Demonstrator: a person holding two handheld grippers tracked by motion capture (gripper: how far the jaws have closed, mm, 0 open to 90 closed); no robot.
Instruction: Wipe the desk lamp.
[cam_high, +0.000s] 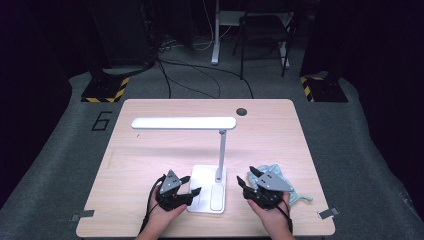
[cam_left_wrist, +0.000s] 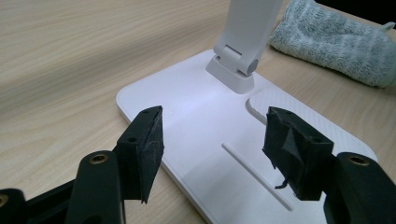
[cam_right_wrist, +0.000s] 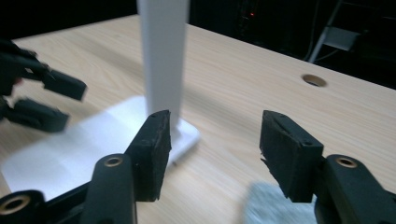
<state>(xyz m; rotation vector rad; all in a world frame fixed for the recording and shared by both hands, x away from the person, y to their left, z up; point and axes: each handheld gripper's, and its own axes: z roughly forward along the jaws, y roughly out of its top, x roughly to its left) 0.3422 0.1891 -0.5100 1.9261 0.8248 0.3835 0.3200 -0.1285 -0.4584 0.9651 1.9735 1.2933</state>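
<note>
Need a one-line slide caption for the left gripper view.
Open left hand-held gripper poised over white lamp base, blue-grey cloth beyond.

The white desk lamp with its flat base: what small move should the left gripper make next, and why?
Probably ease the left gripper forward and close on the edge of the white desk lamp's flat base. Its jaws stand open over that base with nothing between them, and the right gripper is open too, near the pale blue-grey terry cloth.

A white desk lamp (cam_high: 215, 165) stands upright near the table's front edge, its flat base square, its long head level and apparently lit. A crumpled pale-blue cloth (cam_high: 280, 177) lies just right of it.
</note>
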